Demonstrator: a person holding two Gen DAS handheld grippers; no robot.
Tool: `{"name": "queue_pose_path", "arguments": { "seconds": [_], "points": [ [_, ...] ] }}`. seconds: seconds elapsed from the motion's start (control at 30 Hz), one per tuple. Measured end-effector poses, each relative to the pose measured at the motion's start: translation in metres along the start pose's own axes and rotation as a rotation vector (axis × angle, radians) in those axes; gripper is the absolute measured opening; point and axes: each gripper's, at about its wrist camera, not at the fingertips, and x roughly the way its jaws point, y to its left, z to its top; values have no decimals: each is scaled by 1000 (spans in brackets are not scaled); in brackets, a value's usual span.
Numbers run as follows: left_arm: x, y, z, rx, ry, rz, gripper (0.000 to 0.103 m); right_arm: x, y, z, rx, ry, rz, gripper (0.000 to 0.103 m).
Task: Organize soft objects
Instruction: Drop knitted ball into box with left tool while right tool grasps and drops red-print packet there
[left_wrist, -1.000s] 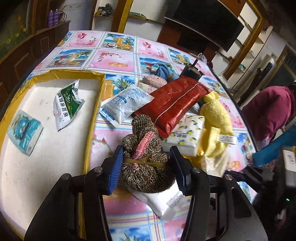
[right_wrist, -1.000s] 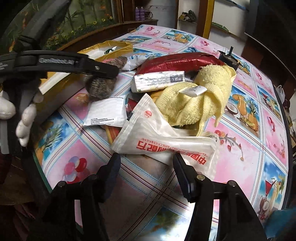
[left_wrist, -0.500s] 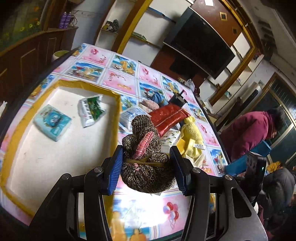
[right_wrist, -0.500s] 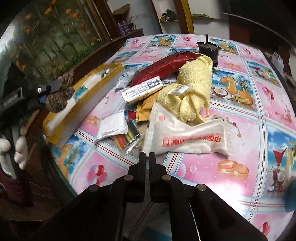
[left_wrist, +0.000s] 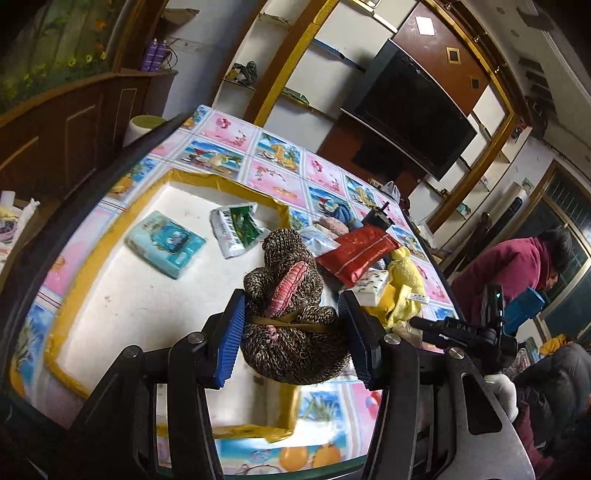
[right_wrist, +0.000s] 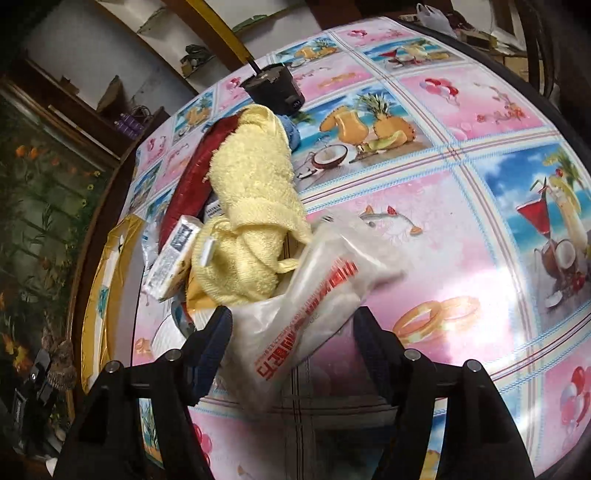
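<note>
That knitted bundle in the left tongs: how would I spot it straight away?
Find the white tray with the yellow rim on the picture-tiled table. Above its near edge, the left tongs grip the knitted bundle. It is speckled brown wool with a pink ribbed strip and a band tied round it; the tray's packets are glossy.

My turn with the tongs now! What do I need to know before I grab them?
Left tongs: shut on the knitted sock bundle, held above the white tray.
Right tongs: open, either side of the clear plastic bag with red print; no grip yet.
Done: the blue tissue pack and the green-and-white packet lie in the tray.
Left: set the sock bundle down in the tray, then clear the pile on the table: the plastic bag, yellow towel, red pouch, lemon-print tissue pack and the rest.
</note>
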Motion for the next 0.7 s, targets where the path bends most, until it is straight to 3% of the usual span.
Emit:
{"name": "queue_pose_path", "arguments": {
  "seconds": [0.03, 0.07, 0.13, 0.2, 0.43, 0.53, 0.7],
  "points": [
    [-4, 3, -1, -1, -8, 6, 51, -1, -4, 1, 4, -9, 22, 31],
    [-8, 9, -1, -3, -15, 10, 51, 3, -7, 0, 19, 12, 73, 17],
    [-14, 19, -1, -9, -29, 18, 51, -3, -11, -5, 33, 0, 104, 12],
    [-19, 28, -1, -24, -39, 24, 51, -13, -12, -13, 14, -5, 101, 11],
    [-22, 58, 5, -69, -39, 41, 51, -55, -2, -41, -20, 1, 212, 10],
    [-14, 68, 17, -77, -11, 67, 51, -66, 27, -42, -83, 2, 286, 10],
    [11, 87, 36, -94, 42, 125, 51, -50, 96, -27, -218, 35, 387, 10]
  ]
}}
